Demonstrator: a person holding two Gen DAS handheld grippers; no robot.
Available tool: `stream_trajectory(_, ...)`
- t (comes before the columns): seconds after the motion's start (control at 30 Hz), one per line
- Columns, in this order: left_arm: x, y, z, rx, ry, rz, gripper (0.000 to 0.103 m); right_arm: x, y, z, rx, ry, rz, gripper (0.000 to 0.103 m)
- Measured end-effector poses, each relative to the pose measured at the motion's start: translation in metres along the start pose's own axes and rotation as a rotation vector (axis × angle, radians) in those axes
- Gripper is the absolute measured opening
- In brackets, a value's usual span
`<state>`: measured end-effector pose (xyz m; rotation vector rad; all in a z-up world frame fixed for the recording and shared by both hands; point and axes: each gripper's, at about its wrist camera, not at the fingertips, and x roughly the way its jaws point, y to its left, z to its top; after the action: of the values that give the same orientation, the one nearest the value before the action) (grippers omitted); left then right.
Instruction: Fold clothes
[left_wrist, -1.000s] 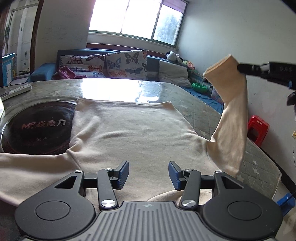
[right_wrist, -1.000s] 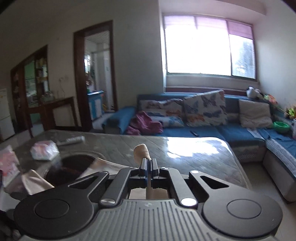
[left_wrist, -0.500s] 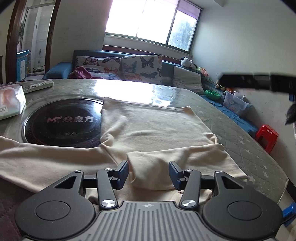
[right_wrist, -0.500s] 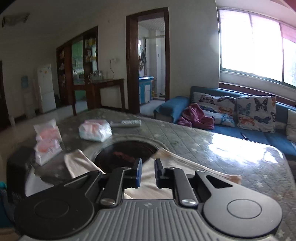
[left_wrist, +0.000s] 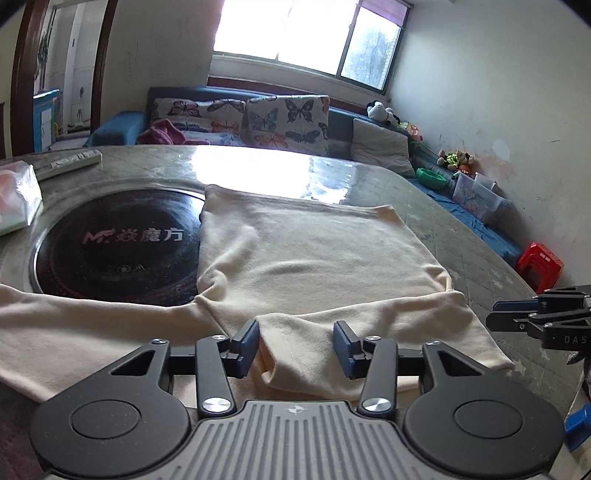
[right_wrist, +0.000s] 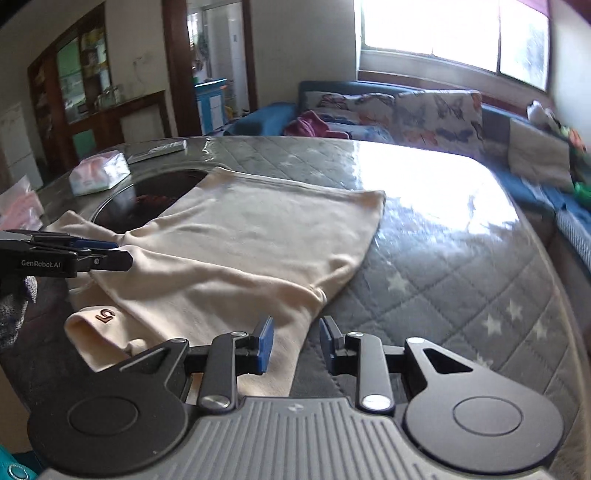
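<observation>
- Cream fabric is the thing you fold: the shirt (left_wrist: 314, 254) lies flat on the quilted table (right_wrist: 443, 266). Its right sleeve (left_wrist: 369, 328) lies folded across the chest, and its left sleeve (left_wrist: 74, 325) is spread out to the side.
- Your left gripper (left_wrist: 295, 345) is nearest to the folded cuff. Its two blue pads are wide apart and hold nothing. If you lower it carelessly, a pad can catch the loose cuff and drag the sleeve out of its fold.
- Your right gripper (right_wrist: 295, 341) is also parted and empty, above the near edge of the shirt. If you close it too deep there, I judge it may take two layers together, and the fold below will pull open when you lift.
- The near shirt edge is close to the table border. A pull toward you could slide the soft cloth off the table.
- The spread sleeve lies beside the black round plate (left_wrist: 118, 240), and the body covers the plate's edge. I think this smooth surface grips little, so the body may shift when you draw that sleeve over.
- Farther left lies a tissue pack (left_wrist: 16, 199) and behind it a remote control (left_wrist: 70, 162). A wide swing with the sleeve could knock them.
- The far hem lies straight; a strong pull near you may wrinkle it.
</observation>
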<state>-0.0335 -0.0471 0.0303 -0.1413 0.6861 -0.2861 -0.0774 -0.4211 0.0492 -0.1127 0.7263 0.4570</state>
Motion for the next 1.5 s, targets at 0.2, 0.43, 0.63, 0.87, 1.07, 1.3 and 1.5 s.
stream_trajectory(0.2,-0.007,-0.011,0.007,0.050,-0.075,0.015,0.012,0.015,-0.008,-0.001,0.042,-0.006,0.003,0.028)
stream_trajectory(0.43,-0.002,-0.010,-0.009,0.155,-0.035,0.134,0.025,0.023,-0.006,0.002,0.032,-0.038,-0.013,0.028)
stream_trajectory(0.63,-0.019,-0.008,-0.005,0.116,-0.091,0.162,0.040,0.025,0.007,0.013,-0.043,-0.071,-0.001,0.028)
stream_trajectory(0.87,0.008,-0.031,0.001,0.185,-0.058,0.067,0.021,0.045,0.020,0.016,-0.082,-0.053,0.007,0.028)
stream_trajectory(1.07,0.020,-0.019,-0.005,0.182,-0.044,0.104,0.018,0.048,0.019,0.013,-0.113,-0.044,-0.020,0.028)
stream_trajectory(1.3,-0.007,-0.018,-0.014,0.191,-0.083,0.091,0.019,0.032,0.037,0.007,-0.179,-0.065,0.036,0.028)
stream_trajectory(1.5,-0.016,-0.023,-0.031,0.260,-0.080,0.115,0.029,0.028,0.052,-0.003,-0.238,-0.018,0.090,0.028)
